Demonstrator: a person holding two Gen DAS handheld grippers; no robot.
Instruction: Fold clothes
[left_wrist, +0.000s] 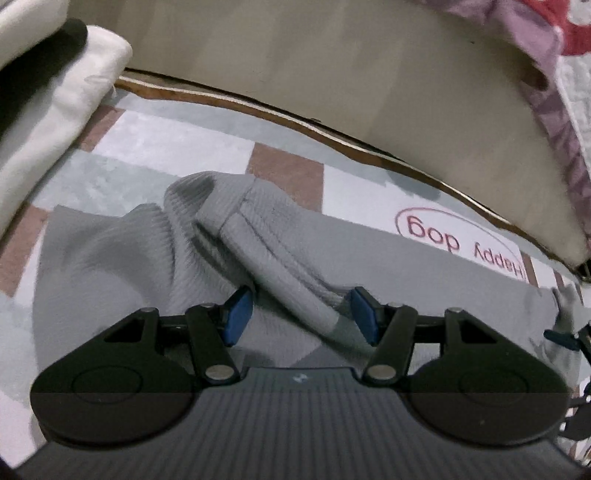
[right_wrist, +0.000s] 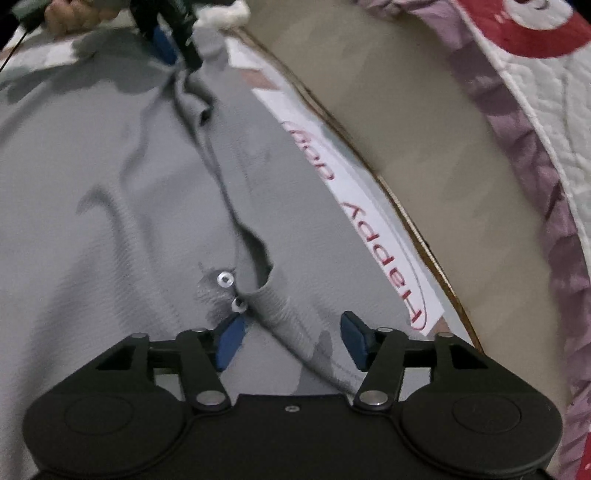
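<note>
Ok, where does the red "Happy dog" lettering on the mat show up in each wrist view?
Left wrist view: the "Happy dog" lettering sits right of centre, upside down, just past the far edge of the grey garment.
Right wrist view: the lettering runs down the centre-right, partly covered by the garment's edge.
Shared landmark: the brown mat border against the beige surface, just beyond the lettering in both.

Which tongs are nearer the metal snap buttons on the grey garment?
Right. The right tongs hover open just beside the snap buttons; the left tongs sit at the grey garment's far end.
</note>
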